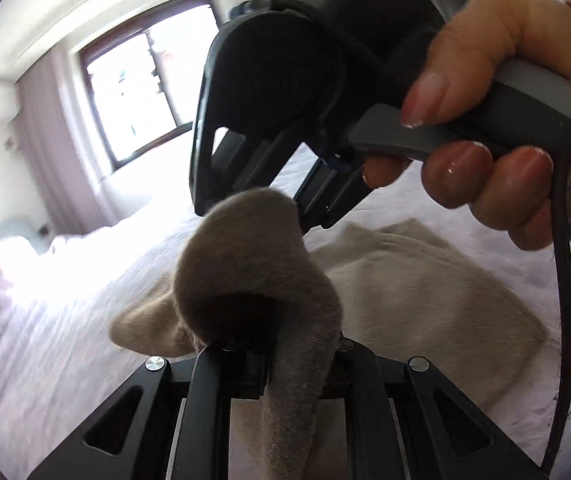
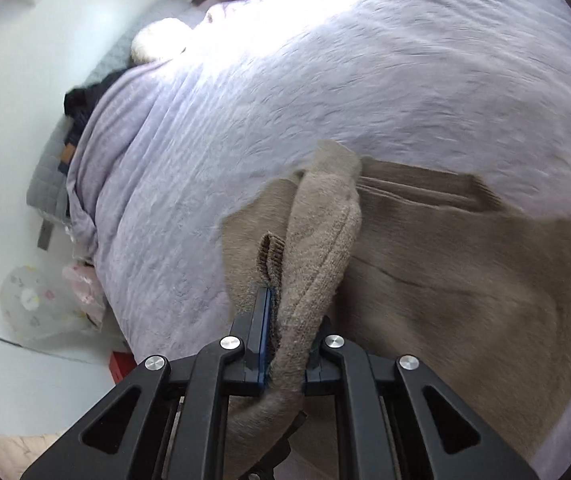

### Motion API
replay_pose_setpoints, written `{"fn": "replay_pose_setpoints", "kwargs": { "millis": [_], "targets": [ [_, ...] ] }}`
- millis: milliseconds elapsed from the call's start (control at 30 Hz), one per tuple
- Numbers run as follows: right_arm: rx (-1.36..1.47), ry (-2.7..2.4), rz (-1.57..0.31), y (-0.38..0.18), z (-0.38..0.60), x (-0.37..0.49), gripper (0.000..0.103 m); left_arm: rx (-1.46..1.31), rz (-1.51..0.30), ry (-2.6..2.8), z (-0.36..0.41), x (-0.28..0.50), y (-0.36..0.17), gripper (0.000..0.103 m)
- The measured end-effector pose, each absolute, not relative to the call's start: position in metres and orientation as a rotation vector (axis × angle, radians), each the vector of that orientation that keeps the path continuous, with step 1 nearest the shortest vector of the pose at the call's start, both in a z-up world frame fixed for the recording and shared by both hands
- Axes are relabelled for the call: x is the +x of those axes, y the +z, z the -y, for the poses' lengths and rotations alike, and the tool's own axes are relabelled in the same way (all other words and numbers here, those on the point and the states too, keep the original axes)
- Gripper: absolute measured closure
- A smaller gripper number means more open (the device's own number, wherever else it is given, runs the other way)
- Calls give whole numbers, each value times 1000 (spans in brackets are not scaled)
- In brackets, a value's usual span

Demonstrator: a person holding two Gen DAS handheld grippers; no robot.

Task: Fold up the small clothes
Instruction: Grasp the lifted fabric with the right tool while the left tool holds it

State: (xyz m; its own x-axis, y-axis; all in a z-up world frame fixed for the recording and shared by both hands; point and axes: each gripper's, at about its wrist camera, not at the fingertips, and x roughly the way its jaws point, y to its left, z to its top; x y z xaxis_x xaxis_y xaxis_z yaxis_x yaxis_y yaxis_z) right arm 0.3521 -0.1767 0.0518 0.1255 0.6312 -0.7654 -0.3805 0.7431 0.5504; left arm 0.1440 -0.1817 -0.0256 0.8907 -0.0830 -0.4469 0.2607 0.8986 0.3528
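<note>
Left tongs (image 1: 261, 364): closed and holding a lifted fold of the beige garment (image 1: 425, 284); the cloth is draping over and down between the fingers, so the pads themselves are hidden.
Right tongs (image 2: 281, 344): closed and pinching a raised ridge of the same garment (image 2: 465, 280), which is bunching up just ahead of the tips.
Garment: most of it is lying flat on the lilac bed (image 2: 285, 100), spreading ahead and to the right of both pairs of tongs; its long axis seems to be running left to right across the right tongs.
Key relation: both grips are sitting on one lifted edge, close together, with the flat body beyond them; the fold probably needs that edge carried forward over the body.
Nearer hand: judging by the overlap, neither is clearly nearer.
Left view only: the right hand (image 1: 497, 120) squeezing its grey handle, and a window (image 1: 141, 84) behind.
Right view only: a ribbed cuff (image 2: 271, 256) standing beside the tips, and the garment's far hem.
</note>
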Motion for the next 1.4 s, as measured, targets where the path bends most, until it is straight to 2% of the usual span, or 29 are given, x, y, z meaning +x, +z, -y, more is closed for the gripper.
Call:
{"fn": "replay_pose_setpoints", "kwargs": {
  "millis": [200, 233, 300, 333, 367, 433, 500, 600, 667, 900, 1033, 1167, 1233, 1267, 1400],
  "targets": [
    [369, 544, -1275, -5, 279, 328, 86, 600, -497, -317, 249, 131, -72, 88],
    [347, 480, -1287, -12, 287, 325, 82, 618, -500, -319, 252, 129, -76, 88],
    [294, 408, -1239, -4, 293, 320, 59, 640, -500, -311, 254, 129, -79, 88],
    [240, 380, -1181, 9, 292, 318, 50, 636, -505, -313, 254, 133, -75, 88],
    [183, 375, -1117, 26, 287, 317, 37, 631, -511, -315, 253, 135, -73, 88],
    [123, 452, -1043, 53, 270, 314, 35, 638, -508, -311, 257, 133, -68, 88],
    [61, 542, -1061, 63, 245, 316, 34, 651, -502, -304, 259, 134, -68, 88],
    [-164, 463, -1125, 50, 203, 326, 34, 656, -507, -297, 263, 131, -70, 88],
    [-131, 412, -1141, 41, 207, 334, 36, 640, -515, -296, 265, 130, -69, 88],
    [452, 461, -1210, 12, 322, 338, 36, 581, -520, -313, 256, 145, -53, 88],
    [624, 544, -1257, -13, 339, 338, 36, 472, -550, -336, 238, 151, -38, 88],
    [723, 663, -1240, -28, 325, 348, 36, 476, -533, -333, 234, 151, -31, 88],
    [723, 619, -1256, -36, 317, 355, 44, 491, -538, -332, 236, 151, -33, 88],
    [703, 596, -1245, -36, 313, 356, 78, 497, -540, -330, 238, 151, -32, 88],
    [550, 659, -1035, 13, 307, 340, 81, 508, -496, -339, 252, 137, -29, 88]
  ]
}}
